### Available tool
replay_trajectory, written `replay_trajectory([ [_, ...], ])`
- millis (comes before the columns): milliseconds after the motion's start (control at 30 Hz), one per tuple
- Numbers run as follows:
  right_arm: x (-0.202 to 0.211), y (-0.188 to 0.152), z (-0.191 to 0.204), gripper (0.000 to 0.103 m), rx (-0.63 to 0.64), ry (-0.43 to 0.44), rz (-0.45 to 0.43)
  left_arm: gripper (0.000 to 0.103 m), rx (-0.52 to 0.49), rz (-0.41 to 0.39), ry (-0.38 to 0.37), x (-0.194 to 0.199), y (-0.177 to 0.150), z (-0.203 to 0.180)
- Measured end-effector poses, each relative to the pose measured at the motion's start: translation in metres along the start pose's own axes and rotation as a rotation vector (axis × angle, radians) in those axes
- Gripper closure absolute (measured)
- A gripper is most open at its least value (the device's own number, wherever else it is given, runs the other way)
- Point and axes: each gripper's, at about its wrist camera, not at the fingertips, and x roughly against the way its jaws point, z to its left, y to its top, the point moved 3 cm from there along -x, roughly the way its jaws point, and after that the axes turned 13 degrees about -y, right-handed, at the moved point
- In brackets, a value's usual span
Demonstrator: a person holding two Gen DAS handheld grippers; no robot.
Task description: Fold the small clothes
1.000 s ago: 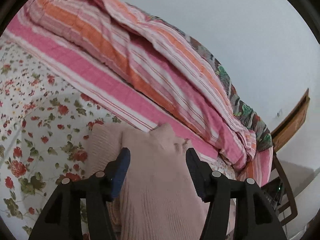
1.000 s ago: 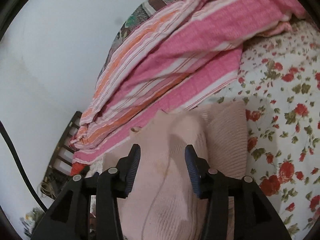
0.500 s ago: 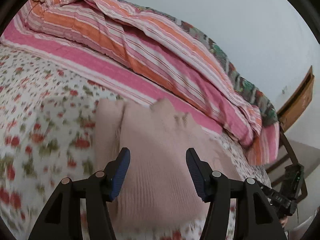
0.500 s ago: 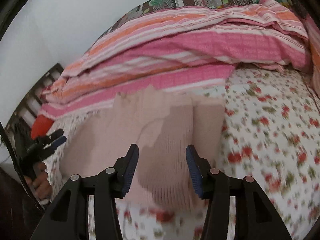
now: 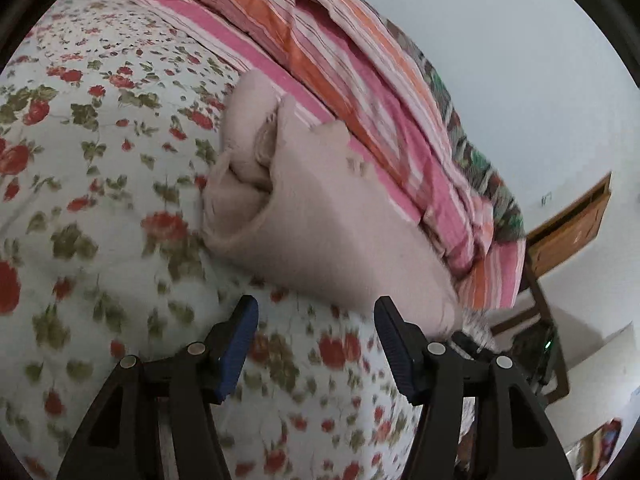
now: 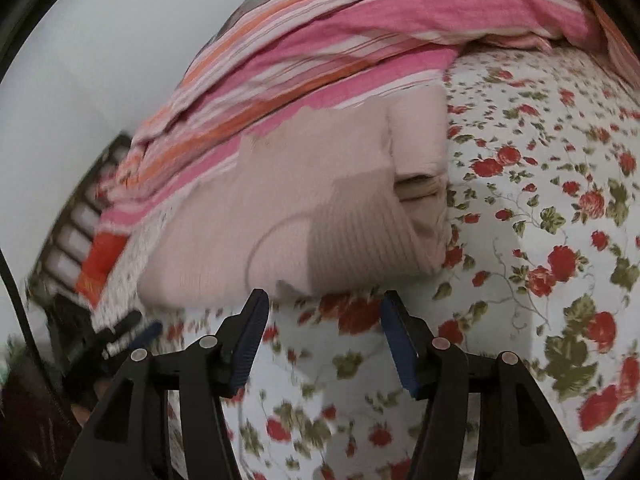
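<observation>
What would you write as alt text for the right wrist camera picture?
A folded pale pink sweater lies on a flowered bedsheet, just beyond the right tongs, whose jaws are opening with nothing between them. A pink and orange striped blanket is bunched behind the sweater against a white wall.

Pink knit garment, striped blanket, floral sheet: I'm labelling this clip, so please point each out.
Pink knit garment (image 6: 320, 216): right wrist view, on its ribbed top layer.
Striped blanket (image 6: 360, 28): right wrist view, on a broad pink stripe.
Floral sheet (image 5: 100, 168): left wrist view, on bare fabric left of the garment.
</observation>
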Motion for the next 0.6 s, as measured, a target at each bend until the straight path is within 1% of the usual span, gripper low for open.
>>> replay_trajectory([
  [67, -0.003, 0.006, -0.004, 0.045, -0.054, 0.014, -0.009, 0.045, 0.016, -0.018, -0.002, -0.004, 0.008, 0.003],
  [133, -0.008, 0.014, -0.011, 0.044, -0.12, 0.025, -0.015, 0.045, 0.041, -0.051, 0.013, -0.01, 0.016, 0.008],
  [200, -0.015, 0.02, -0.014, 0.044, -0.156, 0.016, -0.01, 0.049, 0.037, -0.086, 0.007, -0.013, 0.023, 0.007],
  [233, -0.021, 0.023, -0.014, 0.044, -0.172, 0.008, -0.007, 0.051, 0.027, -0.091, -0.003, -0.013, 0.025, 0.008],
  [267, -0.023, 0.024, -0.014, 0.044, -0.173, 0.001, -0.006, 0.059, 0.027, -0.095, -0.007, -0.016, 0.027, 0.007],
  [300, -0.027, 0.026, -0.012, 0.048, -0.166, -0.023, -0.003, 0.067, 0.037, -0.105, -0.003, -0.017, 0.03, 0.009],
  [333, -0.03, 0.029, -0.01, 0.058, -0.152, -0.056, -0.006, 0.085, 0.051, -0.112, 0.001, -0.019, 0.031, 0.012],
  [367, -0.032, 0.029, -0.008, 0.066, -0.147, -0.069, -0.008, 0.089, 0.065, -0.113, 0.005, -0.021, 0.032, 0.015],
  [400, -0.036, 0.03, -0.008, 0.088, -0.146, -0.062, 0.007, 0.09, 0.083, -0.117, 0.004, -0.022, 0.032, 0.017],
  [433, -0.038, 0.03, -0.009, 0.092, -0.156, -0.044, 0.019, 0.092, 0.089, -0.123, -0.001, -0.021, 0.032, 0.018],
  [500, -0.033, 0.029, -0.013, 0.094, -0.174, -0.013, 0.009, 0.093, 0.068, -0.125, -0.003, -0.015, 0.03, 0.015],
  [533, -0.029, 0.028, -0.014, 0.094, -0.174, 0.005, 0.009, 0.093, 0.052, -0.127, -0.017, -0.011, 0.029, 0.012],
  [600, -0.019, 0.023, -0.016, 0.094, -0.174, 0.044, 0.011, 0.093, 0.052, -0.125, -0.03, 0.0, 0.025, 0.012],
])
